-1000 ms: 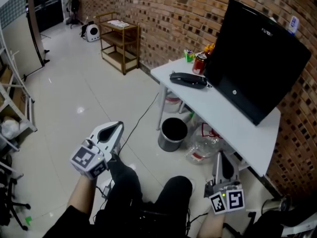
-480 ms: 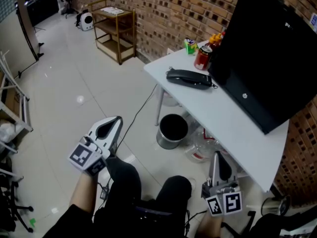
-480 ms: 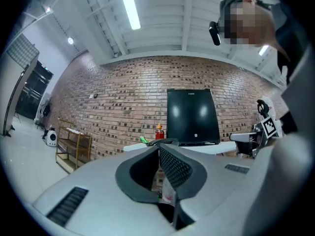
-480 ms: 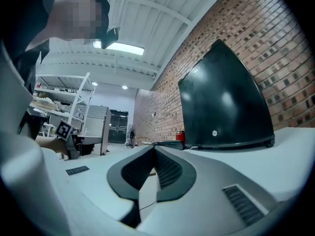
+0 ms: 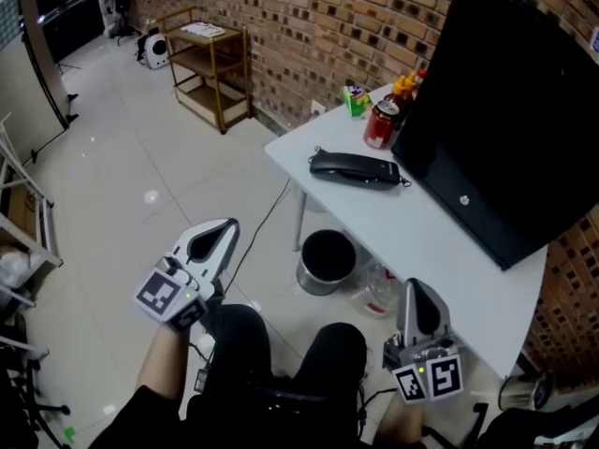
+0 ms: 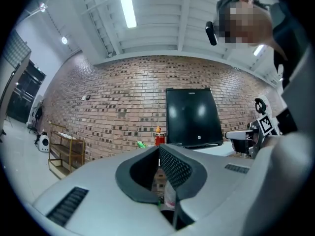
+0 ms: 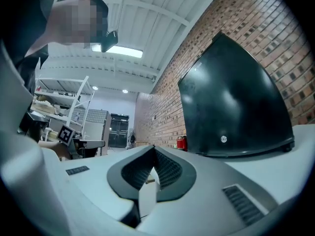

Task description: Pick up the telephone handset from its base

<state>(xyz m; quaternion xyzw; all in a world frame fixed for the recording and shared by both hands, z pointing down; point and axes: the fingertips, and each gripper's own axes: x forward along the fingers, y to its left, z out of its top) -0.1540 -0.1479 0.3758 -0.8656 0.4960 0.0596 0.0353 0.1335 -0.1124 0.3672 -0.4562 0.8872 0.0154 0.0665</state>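
Note:
The black telephone [image 5: 356, 168], handset lying on its base, sits near the left end of the white table [image 5: 426, 241]. Both grippers are well short of it and hold nothing. My left gripper [image 5: 227, 224] hangs over the floor to the left of the table, jaws shut and pointing towards the table. My right gripper [image 5: 415, 288] is at the table's near edge, also shut. In the left gripper view the closed jaws [image 6: 158, 147] point at the brick wall and monitor; in the right gripper view the closed jaws [image 7: 154, 149] face along the table. The phone shows in neither gripper view.
A large black monitor [image 5: 510, 110] fills the table's right side. A red can [image 5: 380, 124], an orange bottle [image 5: 404, 87] and a green item [image 5: 354, 98] stand behind the phone. A black bin [image 5: 328, 258] and clear plastic [image 5: 379, 288] sit under the table. A wooden shelf [image 5: 208, 73] lines the wall.
The table and phone have come nearer and lower in the head view. Both shut grippers have moved forward towards the table, holding nothing.

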